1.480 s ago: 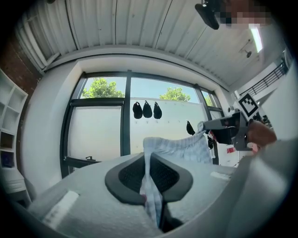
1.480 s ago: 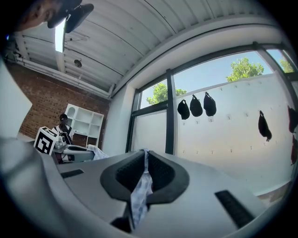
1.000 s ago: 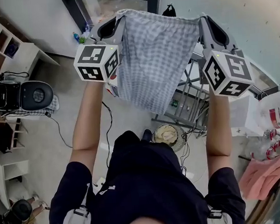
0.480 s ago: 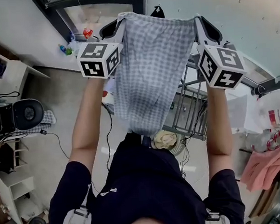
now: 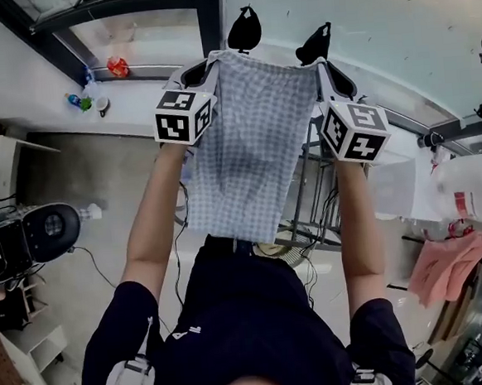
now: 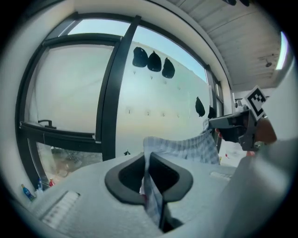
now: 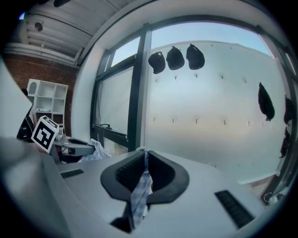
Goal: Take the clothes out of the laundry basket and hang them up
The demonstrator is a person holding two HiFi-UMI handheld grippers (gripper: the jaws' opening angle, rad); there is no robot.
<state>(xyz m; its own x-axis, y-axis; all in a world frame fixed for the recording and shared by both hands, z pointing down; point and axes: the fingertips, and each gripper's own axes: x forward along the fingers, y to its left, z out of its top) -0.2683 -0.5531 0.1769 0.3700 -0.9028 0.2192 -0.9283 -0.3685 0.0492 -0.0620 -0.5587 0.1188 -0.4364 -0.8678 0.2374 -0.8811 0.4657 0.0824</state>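
- Left gripper [image 5: 203, 64] is clamped on the top left corner of a blue-and-white checked garment [image 5: 250, 145]. Its own view shows the jaws pressed together with the fabric running up between them.
- Right gripper [image 5: 323, 55] is closed the same way on the opposite top corner, with a strip of the checked fabric pinched between its jaws.
- The garment is spread flat between the two grippers, held out at arm's length in front of the person. It hangs free, and in the head view its lower hem lies just above the person's dark shirt [image 5: 252, 328].
- The two grippers are at about the same height and well apart, one at each edge of the fabric.
- Beyond the garment is a pale wall with black caps [image 5: 245, 31] on hooks, and a dark window frame [image 5: 208, 16] to the left of them.
- A metal drying rack [image 5: 312, 194] stands on the floor behind the garment, partly hidden by it.
- A pink cloth [image 5: 446, 267] lies at the lower right, well apart from the grippers.
- Small items on the sill [image 5: 76, 101] at the upper left look like bottles, though they are too small to be sure.
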